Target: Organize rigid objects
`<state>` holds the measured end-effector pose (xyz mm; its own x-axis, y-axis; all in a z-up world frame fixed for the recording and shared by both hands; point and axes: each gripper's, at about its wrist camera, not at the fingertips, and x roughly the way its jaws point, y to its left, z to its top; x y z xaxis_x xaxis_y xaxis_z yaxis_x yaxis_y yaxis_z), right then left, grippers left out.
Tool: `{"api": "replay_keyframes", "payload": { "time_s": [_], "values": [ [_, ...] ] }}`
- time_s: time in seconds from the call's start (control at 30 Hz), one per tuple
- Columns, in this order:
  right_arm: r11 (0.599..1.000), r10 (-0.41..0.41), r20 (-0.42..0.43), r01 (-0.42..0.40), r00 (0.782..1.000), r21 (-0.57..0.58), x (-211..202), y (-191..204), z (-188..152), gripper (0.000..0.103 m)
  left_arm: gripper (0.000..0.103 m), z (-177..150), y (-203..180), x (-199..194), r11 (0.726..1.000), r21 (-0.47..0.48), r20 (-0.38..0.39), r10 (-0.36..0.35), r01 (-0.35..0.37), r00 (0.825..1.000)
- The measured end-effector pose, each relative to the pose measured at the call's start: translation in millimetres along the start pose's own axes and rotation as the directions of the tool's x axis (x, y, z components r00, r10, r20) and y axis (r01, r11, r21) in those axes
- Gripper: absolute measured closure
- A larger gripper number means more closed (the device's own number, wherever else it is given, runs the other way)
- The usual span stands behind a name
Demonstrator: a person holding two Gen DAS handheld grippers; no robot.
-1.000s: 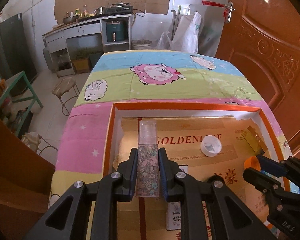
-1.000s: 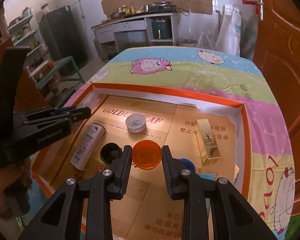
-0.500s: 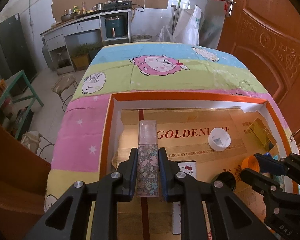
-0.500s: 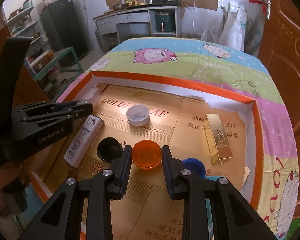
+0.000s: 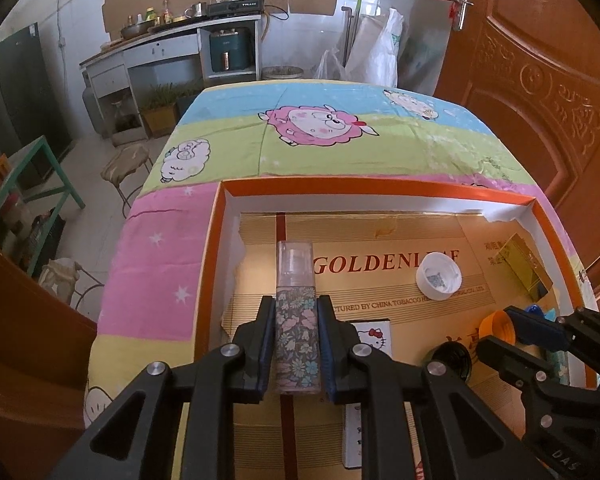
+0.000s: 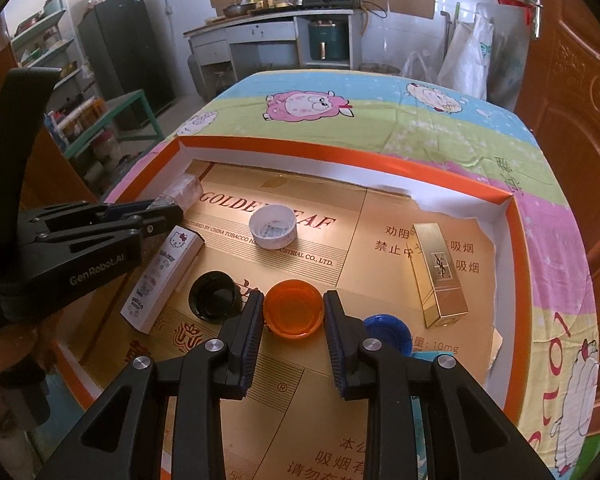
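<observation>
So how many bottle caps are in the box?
4: orange cap in the right gripper, black cap left of it, blue cap right, white cap farther back.

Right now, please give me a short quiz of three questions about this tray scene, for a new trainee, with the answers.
1. True or false: the left gripper is shut on the floral spray bottle.
2. What colour is the cap between the pads of the right gripper? A) white B) orange C) black
3. Which object lies nearest the right wall of the orange tray?

Key:
1. True.
2. B, the orange cap.
3. The gold lipstick box.
</observation>
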<state>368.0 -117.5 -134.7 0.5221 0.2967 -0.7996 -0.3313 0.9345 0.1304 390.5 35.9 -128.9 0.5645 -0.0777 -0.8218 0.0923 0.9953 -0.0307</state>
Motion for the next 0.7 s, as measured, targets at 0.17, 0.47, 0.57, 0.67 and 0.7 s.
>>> {"api": "replay_keyframes", "payload": {
  "time_s": [0.17,0.47,0.57,0.67,0.7],
  "values": [
    [1.000,0.005,0.004,-0.005,1.000,0.007,1.1,-2.4,-1.0,0.072,0.078,-0.1,0.3,0.3,1.000,-0.001,0.002,0.000,0.000,1.000],
    [1.000,-0.002,0.016,0.002,1.000,0.002,-4.9,-1.7,-1.8,0.059,0.052,-0.5,3.3,-13.7,1.000,-0.008,0.043,-0.009,0.009,0.999],
    [1.000,0.003,0.032,-0.003,0.999,0.001,-10.7,-1.5,-1.8,0.052,0.051,-2.2,2.6,-20.7,1.000,-0.001,0.054,-0.002,0.002,0.999],
    [1.000,0.000,0.045,0.000,0.999,-0.006,-16.8,0.7,-2.8,0.045,0.051,-4.6,2.9,-27.9,1.000,-0.002,0.062,-0.003,0.003,0.998],
    [1.000,0.000,0.048,0.001,0.999,-0.007,-19.1,1.0,-3.5,0.044,0.051,-5.9,3.5,-30.6,1.000,-0.004,0.066,-0.006,0.006,0.998]
  ]
}}
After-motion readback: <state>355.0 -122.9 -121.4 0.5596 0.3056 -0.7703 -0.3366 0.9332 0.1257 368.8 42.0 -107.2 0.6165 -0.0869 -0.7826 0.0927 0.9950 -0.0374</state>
